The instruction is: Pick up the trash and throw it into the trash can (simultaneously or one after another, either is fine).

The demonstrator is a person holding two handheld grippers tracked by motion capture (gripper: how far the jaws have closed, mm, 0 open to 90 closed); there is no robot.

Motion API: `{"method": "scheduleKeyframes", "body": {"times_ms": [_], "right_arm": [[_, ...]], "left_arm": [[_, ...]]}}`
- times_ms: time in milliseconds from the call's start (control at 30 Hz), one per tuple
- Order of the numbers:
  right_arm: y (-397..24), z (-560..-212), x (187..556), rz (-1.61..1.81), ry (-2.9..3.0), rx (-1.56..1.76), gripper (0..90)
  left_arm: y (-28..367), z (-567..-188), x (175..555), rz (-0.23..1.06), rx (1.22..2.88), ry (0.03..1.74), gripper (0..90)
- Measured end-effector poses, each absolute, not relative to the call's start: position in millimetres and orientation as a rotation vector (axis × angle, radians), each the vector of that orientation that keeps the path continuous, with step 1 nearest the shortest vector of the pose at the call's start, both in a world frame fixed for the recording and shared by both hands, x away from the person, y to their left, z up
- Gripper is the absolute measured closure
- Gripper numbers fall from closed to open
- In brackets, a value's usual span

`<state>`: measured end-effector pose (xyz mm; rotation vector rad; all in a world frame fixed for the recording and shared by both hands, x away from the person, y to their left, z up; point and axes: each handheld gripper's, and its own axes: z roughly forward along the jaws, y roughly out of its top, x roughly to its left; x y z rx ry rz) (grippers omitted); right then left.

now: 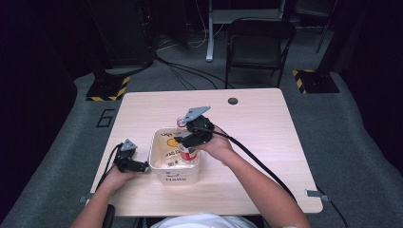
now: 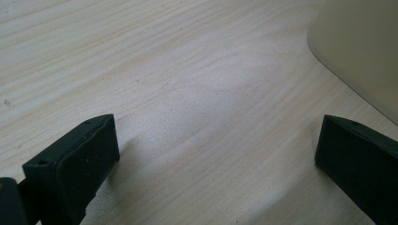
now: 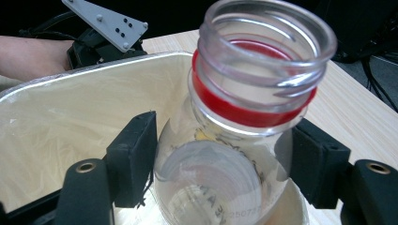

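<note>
A clear plastic bottle (image 3: 263, 70) with a red neck ring and no cap stands tilted inside a cream tub (image 3: 70, 117). My right gripper (image 3: 224, 161) is shut on the bottle's shoulder, one black pad on each side. In the high view the right gripper (image 1: 190, 141) hangs over the tub (image 1: 154, 148), with the bottle (image 1: 187, 153) reaching down into it. My left gripper (image 1: 141, 166) rests on the table just left of the tub. Its jaws stand wide apart over bare wood in the left gripper view (image 2: 218, 154), and the tub's wall (image 2: 361, 47) is at the right.
The light wooden table (image 1: 256, 123) has a round cable hole (image 1: 233, 100) near its far edge. A black chair (image 1: 259, 45) stands beyond the table. The right gripper's cable (image 1: 266, 166) trails across the table's right front.
</note>
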<state>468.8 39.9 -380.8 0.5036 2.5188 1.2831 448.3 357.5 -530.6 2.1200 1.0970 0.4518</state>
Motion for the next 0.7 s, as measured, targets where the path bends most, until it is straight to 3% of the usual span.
{"method": "scheduleKeyframes", "body": {"times_ms": [367, 700], "right_arm": [[39, -381, 469, 1.262, 2.55, 0.527, 20.4], [27, -370, 460, 1.223, 2.516, 0.503, 17.9]], "left_arm": [[357, -531, 448, 0.452, 2.12, 1.097, 0.0], [357, -531, 448, 0.452, 2.12, 1.098, 0.0]]}}
